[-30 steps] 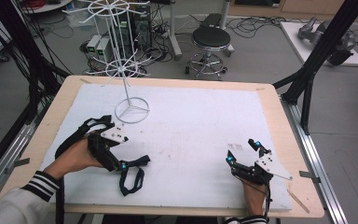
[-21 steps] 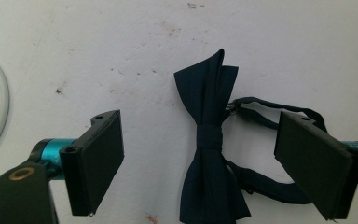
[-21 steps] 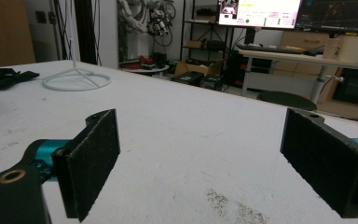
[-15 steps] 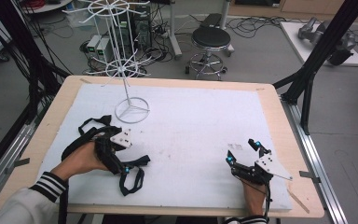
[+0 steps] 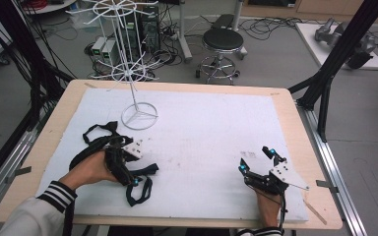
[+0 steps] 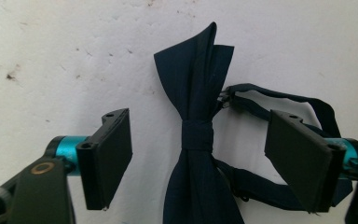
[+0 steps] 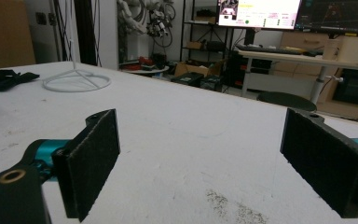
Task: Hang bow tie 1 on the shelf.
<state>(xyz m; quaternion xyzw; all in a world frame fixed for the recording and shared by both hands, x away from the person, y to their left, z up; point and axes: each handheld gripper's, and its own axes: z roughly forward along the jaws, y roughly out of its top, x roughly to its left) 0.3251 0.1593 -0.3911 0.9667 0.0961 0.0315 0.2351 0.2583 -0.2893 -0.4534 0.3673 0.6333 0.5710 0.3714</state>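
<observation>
A dark navy bow tie lies flat on the white table cover, its thin strap looping off to one side. My left gripper points down over it, open, with one jaw on each side of the knot and neither touching the cloth. In the high view the left gripper is at the front left, above the bow tie and its strap loops. My right gripper rests at the front right, open. Nothing lies between the jaws of the right gripper.
A white wire display stand rises from a ring base at the back left, with its ring base beyond the right jaws. Another black strap bundle lies beside the left hand. The white cover spans the wooden table.
My left gripper has shifted slightly right and nearer the front edge, settling over the bow tie. The right gripper has not moved.
</observation>
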